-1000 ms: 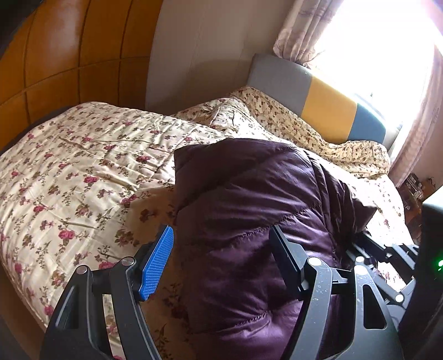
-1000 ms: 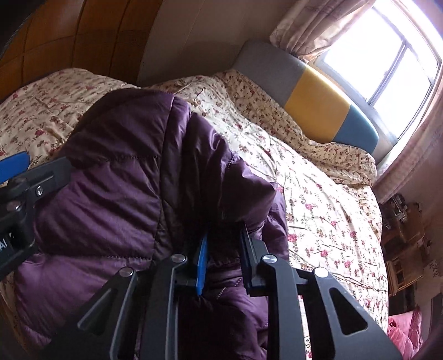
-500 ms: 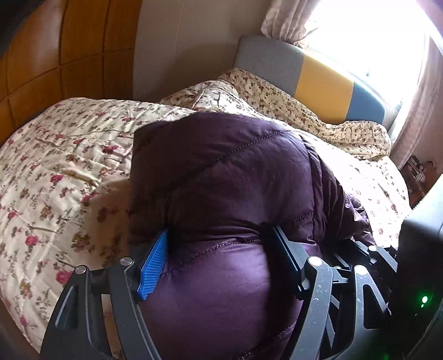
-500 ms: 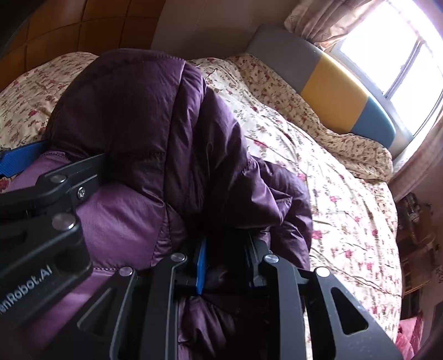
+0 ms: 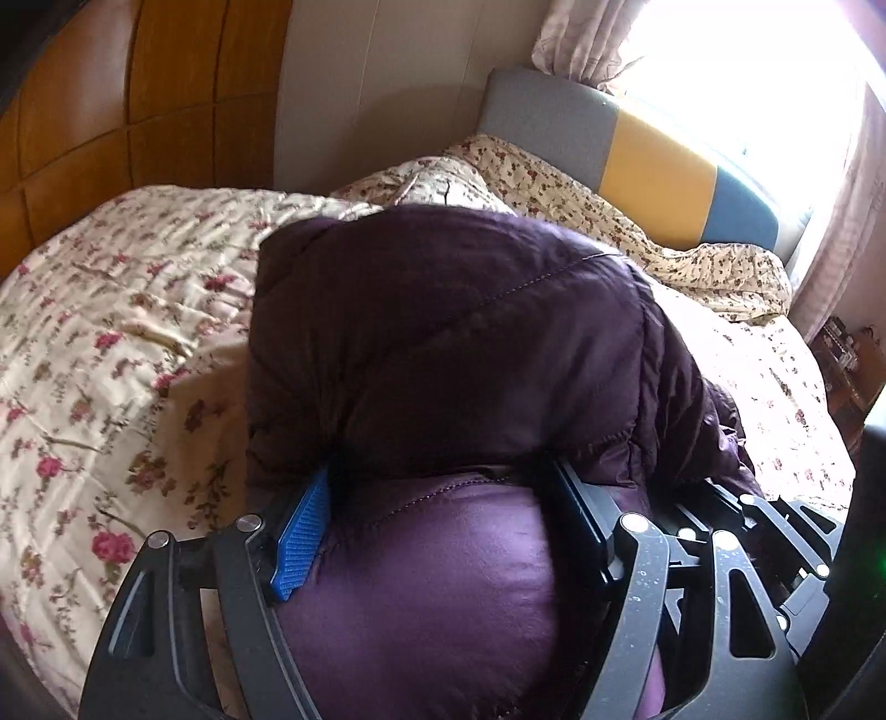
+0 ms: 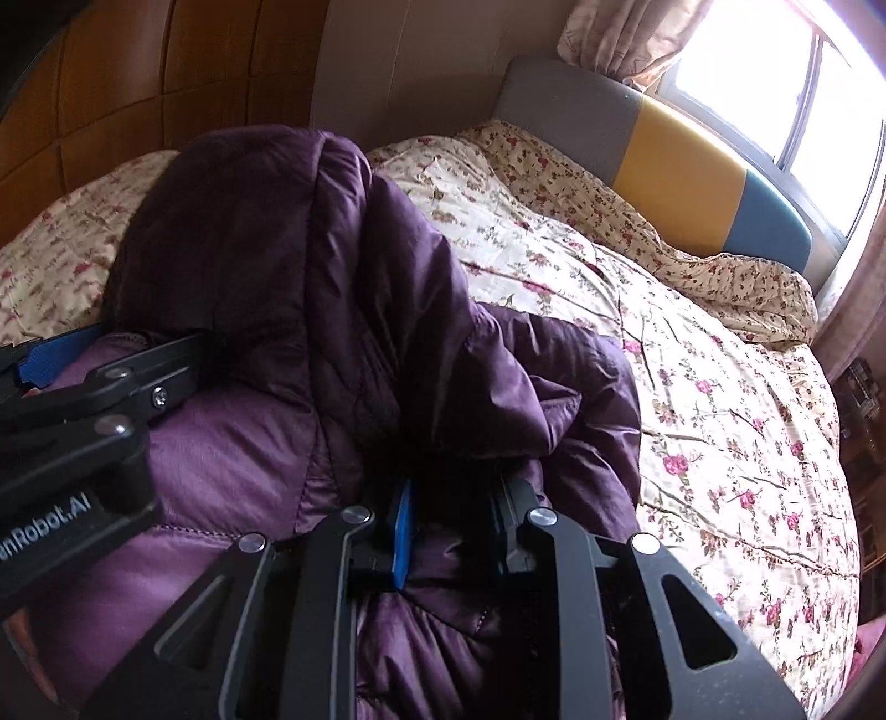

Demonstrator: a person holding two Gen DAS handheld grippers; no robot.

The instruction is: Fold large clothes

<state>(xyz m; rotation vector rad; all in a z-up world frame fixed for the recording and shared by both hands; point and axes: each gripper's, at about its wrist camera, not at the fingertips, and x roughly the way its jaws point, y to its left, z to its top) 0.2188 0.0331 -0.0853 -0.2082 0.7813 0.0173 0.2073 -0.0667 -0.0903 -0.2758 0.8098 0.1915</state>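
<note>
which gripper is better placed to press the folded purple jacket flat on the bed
Left. The left gripper straddles the purple jacket bulk; the right gripper is pinching its edge.

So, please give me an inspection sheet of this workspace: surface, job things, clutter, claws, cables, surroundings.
Surface: bed with floral quilt, wrinkled.
Job's things: purple puffer jacket, bunched and partly folded on the quilt.
Clutter: nothing seen.
Claws: left claw wide around a thick jacket fold, jaws touching it; right claw nearly closed on a thinner jacket fold.
Cables: nothing seen.
Surroundings: grey, yellow and blue headboard, bright window, curtain, wooden wall panels.
</note>
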